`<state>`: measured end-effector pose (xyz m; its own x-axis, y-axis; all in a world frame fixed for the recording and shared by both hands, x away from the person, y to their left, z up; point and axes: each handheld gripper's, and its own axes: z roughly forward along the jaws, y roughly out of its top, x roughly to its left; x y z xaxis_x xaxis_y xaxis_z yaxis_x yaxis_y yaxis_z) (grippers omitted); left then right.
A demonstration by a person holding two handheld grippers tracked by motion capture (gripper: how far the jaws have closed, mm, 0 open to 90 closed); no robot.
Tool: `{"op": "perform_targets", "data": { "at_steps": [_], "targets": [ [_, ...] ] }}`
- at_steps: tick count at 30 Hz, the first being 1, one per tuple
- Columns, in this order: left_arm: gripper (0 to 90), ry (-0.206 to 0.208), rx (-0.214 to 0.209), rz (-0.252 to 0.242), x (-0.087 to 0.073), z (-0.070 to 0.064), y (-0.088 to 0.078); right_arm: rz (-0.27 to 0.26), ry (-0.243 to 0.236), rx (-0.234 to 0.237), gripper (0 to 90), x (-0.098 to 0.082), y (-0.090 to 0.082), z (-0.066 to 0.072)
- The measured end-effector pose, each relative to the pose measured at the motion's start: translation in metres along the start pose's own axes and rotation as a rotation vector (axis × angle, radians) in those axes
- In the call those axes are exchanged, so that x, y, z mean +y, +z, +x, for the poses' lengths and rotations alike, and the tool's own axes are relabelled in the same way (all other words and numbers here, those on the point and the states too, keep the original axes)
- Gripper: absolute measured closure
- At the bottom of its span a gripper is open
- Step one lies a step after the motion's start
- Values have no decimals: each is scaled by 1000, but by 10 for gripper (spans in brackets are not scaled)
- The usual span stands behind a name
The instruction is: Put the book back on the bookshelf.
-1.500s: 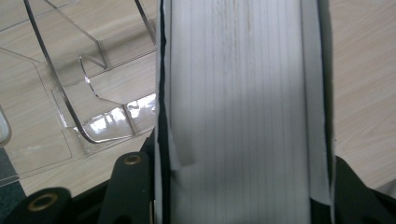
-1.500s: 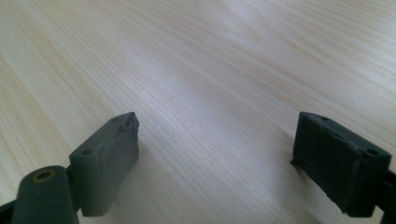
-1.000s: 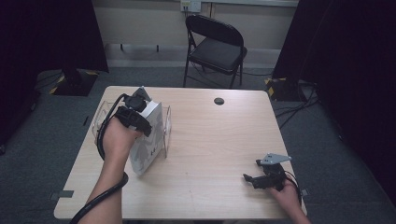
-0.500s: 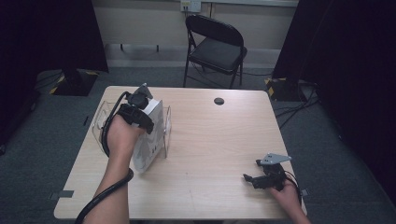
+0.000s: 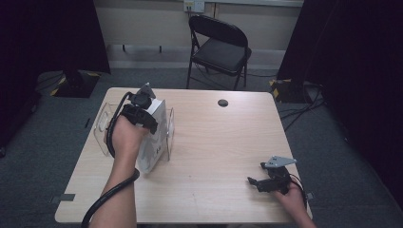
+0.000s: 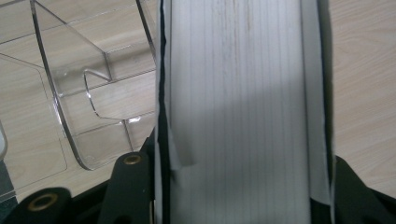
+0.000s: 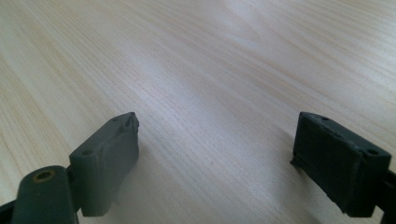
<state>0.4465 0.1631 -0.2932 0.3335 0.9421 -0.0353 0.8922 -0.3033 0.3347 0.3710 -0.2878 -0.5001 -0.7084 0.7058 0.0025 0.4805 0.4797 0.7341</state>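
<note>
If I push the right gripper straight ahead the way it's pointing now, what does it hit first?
Probably nothing soon. The right gripper points left across the bare table, jaws open. The white book held by the left gripper sits farther up; depth is unclear.

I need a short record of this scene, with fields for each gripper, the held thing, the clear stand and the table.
left gripper: shut on the spool, over the table's left part
spool: white, wound with fine lines, clamped between the jaws
clear stand: transparent plastic with a notch, beside the spool
right gripper: open, nothing between the jaws, low over bare wood near the right front corner
table: light wood, a small dark round thing near its far edge
</note>
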Motion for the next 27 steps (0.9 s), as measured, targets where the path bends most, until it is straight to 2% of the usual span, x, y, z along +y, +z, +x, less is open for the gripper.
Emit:
{"op": "perform_targets", "data": {
  "at_steps": [3,4,5,7,10,13,15,16,17,19,20,27],
  "targets": [
    [531,10,-2,6,2,2,0,1,1,0,136,0,0,0],
    [531,-10,-4,2,1,2,1,1,1,0,136,0,0,0],
    [531,2,-5,4,2,3,1,0,0,0,135,0,0,0],
    [531,-1,-5,2,2,3,1,0,1,-1,135,0,0,0],
    [531,-31,-1,-2,3,1,2,-1,-2,0,136,0,0,0],
    [532,-19,2,2,5,2,2,-1,-2,0,136,0,0,0],
    [532,-29,0,3,6,1,2,-1,-2,0,136,0,0,0],
    [531,-18,5,4,6,2,2,0,-1,0,136,0,0,0],
    [532,-27,4,4,7,1,2,-1,-2,0,136,0,0,0],
    [532,-19,5,4,7,1,3,-1,-2,0,136,0,0,0],
    [531,-32,4,1,7,0,4,1,0,1,136,0,0,0],
    [532,-31,17,-2,11,0,5,1,1,0,135,0,0,0]
  ]
}}
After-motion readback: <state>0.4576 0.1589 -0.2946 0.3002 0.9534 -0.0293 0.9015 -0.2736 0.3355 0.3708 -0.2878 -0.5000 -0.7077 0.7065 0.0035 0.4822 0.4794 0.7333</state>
